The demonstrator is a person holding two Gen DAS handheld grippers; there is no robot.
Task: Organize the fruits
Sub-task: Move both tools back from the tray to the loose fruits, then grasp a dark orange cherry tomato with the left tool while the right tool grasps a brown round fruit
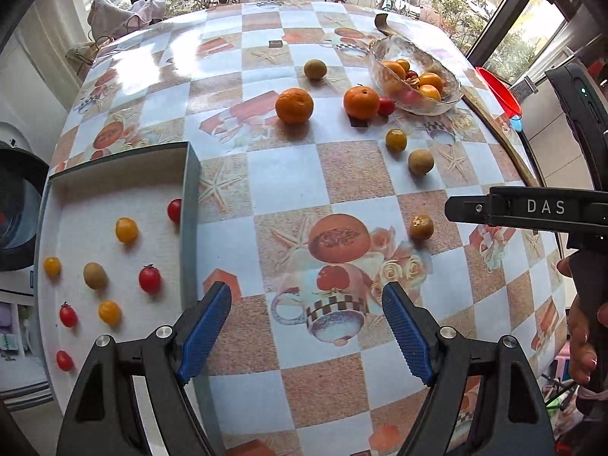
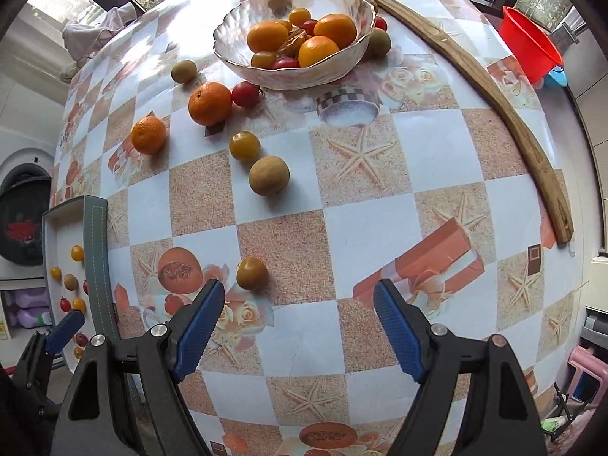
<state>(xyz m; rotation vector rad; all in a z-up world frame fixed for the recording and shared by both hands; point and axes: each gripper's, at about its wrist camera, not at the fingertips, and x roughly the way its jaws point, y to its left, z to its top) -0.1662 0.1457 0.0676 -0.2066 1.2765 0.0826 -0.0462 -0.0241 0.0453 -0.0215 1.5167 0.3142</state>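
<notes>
Yellow cherry tomato (image 2: 251,273), nearest my right gripper (image 2: 298,326): light, thin-skinned, prone to roll, so I'd pinch its middle gently. Both my grippers are spread wide, holding nothing.

Orange mandarins (image 1: 294,105) lie on a blue-and-tan checked tablecloth (image 1: 342,174) beside a red funnel (image 2: 530,43).
</notes>
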